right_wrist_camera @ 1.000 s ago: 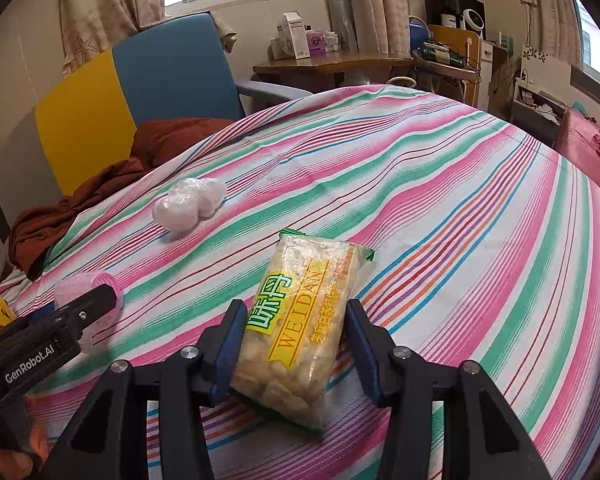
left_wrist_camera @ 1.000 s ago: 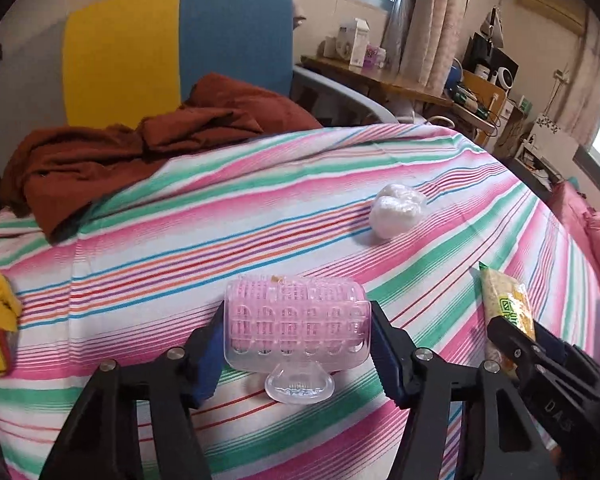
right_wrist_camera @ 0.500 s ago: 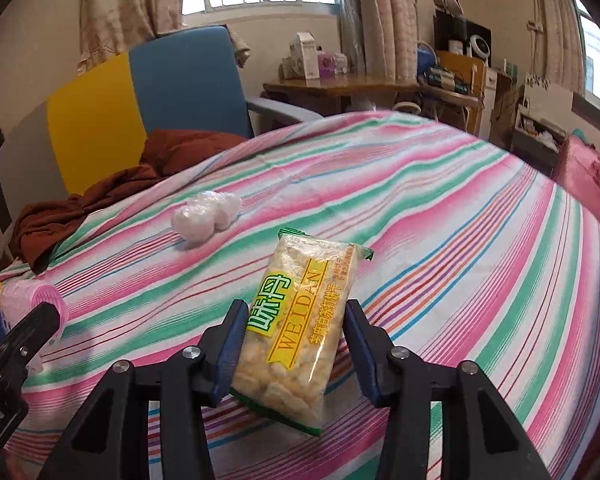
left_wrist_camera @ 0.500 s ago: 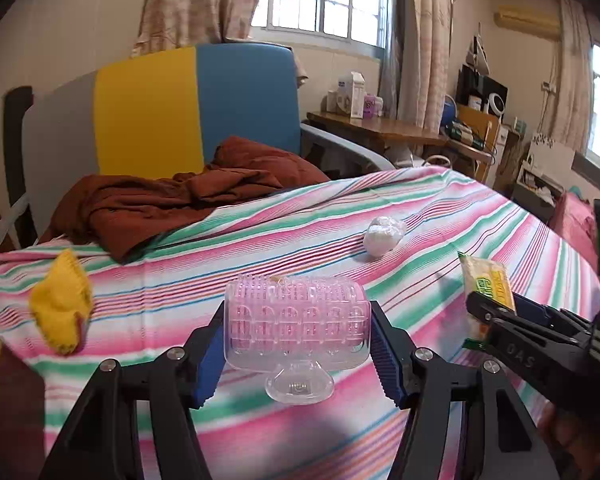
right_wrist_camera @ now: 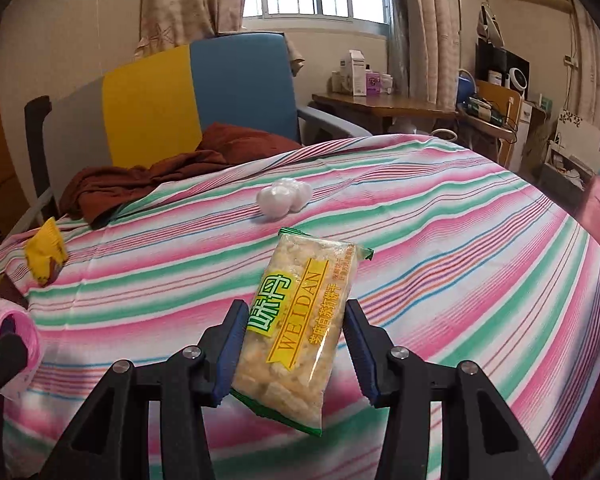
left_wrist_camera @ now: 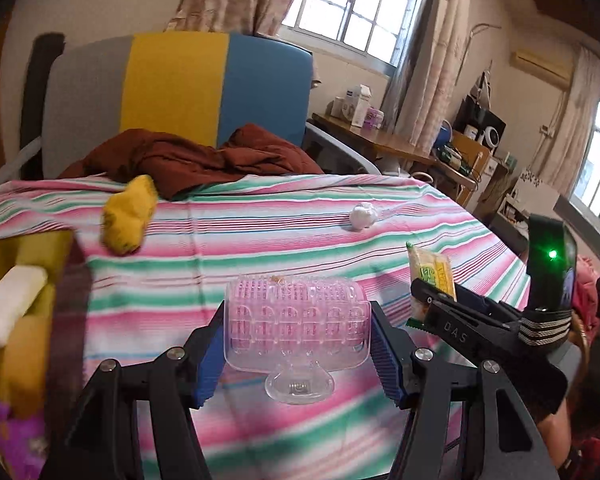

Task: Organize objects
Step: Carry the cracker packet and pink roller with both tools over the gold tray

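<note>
My left gripper is shut on a pink, clear plastic roller-shaped piece, held above the striped bedcover. My right gripper is shut on a yellow snack packet marked WEIDAN, lifted off the cover. In the left wrist view the right gripper shows at the right with the packet in it. The pink piece shows at the left edge of the right wrist view. A white wrapped bundle and a yellow wrapper lie on the cover.
A rust-brown cloth lies at the bed's far edge against a grey, yellow and blue chair. A box with yellow and white items stands at the left. A wooden desk with cartons is behind.
Both grippers have pulled back and risen with their loads. The left view has swung left, bringing the yellow wrapper and the box at the left into sight.
</note>
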`<action>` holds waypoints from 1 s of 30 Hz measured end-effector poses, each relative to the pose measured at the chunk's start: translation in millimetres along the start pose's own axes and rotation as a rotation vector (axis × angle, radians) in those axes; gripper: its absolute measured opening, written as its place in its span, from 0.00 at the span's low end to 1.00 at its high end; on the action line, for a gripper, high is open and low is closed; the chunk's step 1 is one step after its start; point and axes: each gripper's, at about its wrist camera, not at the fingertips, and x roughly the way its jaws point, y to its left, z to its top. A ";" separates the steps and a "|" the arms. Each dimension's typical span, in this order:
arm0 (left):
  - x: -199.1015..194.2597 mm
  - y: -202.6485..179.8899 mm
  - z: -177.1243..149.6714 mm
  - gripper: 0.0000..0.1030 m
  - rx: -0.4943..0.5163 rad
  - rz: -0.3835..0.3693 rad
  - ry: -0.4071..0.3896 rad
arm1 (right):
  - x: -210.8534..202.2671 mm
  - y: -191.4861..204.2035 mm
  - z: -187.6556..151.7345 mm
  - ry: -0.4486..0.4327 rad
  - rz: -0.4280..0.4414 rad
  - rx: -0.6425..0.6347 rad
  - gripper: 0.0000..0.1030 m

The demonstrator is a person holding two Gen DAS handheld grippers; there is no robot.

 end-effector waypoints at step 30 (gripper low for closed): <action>-184.2 183.8 -20.7 0.62 -0.231 0.290 -0.152 | -150.7 199.3 -45.9 0.025 0.626 -0.352 0.48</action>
